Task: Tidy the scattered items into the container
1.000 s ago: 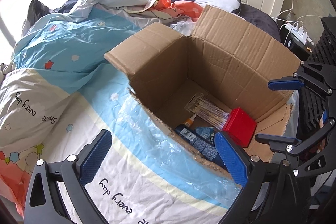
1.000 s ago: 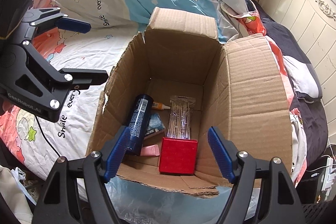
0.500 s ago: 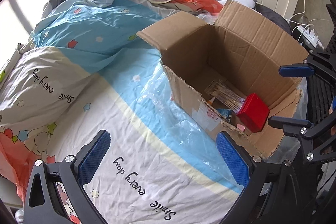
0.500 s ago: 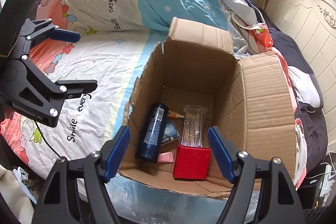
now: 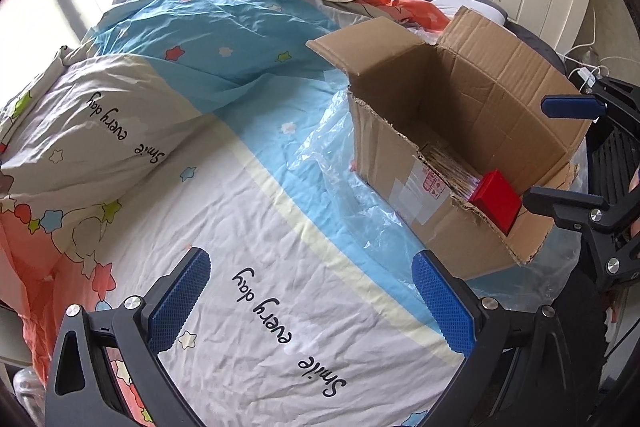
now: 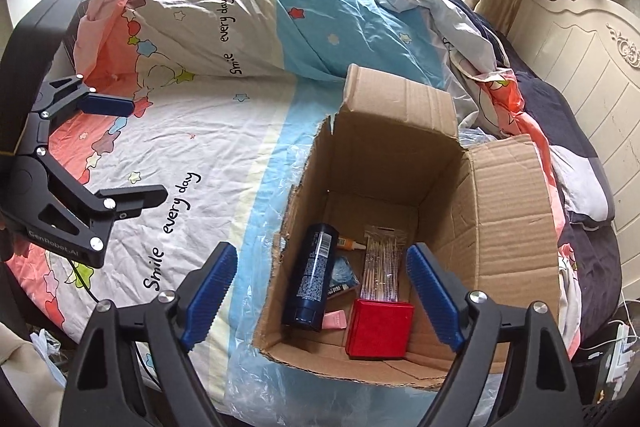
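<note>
Both grippers are being drawn back from the cardboard box (image 6: 400,227). The left gripper (image 5: 316,307) and right gripper (image 6: 320,291) are being held with fingers wide, empty. The red box (image 6: 380,329), dark bottle (image 6: 312,283) and swab packet (image 6: 380,263) are lying inside; no loose item is being seen on the bed (image 5: 240,227), so the task is being judged near complete.

Under my grippers is a bed (image 5: 248,227) with a rumpled sheet (image 6: 192,155) printed with stars and "Smile every day". A duvet (image 5: 192,39) in the same print lies bunched at the far side. A clear plastic sheet (image 5: 348,187) lies flat on the sheet, and an open box (image 6: 508,227) sits on that plastic. A pillow (image 6: 580,187) lies near the cream headboard (image 6: 592,67).
</note>
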Tool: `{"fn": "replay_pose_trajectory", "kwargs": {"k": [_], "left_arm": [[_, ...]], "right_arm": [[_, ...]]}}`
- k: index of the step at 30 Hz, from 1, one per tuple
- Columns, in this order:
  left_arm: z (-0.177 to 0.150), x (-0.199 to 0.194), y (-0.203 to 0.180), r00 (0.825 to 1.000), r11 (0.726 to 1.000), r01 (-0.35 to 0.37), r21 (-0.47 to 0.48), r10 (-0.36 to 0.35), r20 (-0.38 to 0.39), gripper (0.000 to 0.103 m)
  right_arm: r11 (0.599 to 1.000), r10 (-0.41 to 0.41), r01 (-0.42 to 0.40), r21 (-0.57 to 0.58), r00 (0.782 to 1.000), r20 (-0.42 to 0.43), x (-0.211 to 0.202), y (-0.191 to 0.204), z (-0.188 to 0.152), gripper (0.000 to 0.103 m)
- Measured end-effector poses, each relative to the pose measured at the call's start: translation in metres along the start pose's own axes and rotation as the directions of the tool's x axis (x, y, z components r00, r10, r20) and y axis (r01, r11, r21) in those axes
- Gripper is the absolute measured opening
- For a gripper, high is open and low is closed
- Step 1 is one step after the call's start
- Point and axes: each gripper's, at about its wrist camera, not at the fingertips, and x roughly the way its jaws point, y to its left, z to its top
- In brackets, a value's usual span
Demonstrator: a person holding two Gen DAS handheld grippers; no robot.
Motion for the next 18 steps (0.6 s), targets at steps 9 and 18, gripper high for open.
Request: {"fn": "replay_pose_trajectory", "kwargs": {"k": [9, 18], "left_arm": [[-0.028, -0.001, 0.033, 0.999, 0.994, -0.002, -0.112, -0.003, -0.044, 0.103], [-0.069, 0.003, 0.068, 0.991, 0.963, -0.104, -0.250, 0.079, -0.110, 0.103]], "right_arm": [[1.000, 0.018, -0.018, -0.011, 1.000, -0.015, 0.004, 0.034, 0.007, 0.085], [0.999, 0.037, -0.037, -0.008, 0.998, -0.050, 0.018, 0.074, 0.011, 0.085]]}}
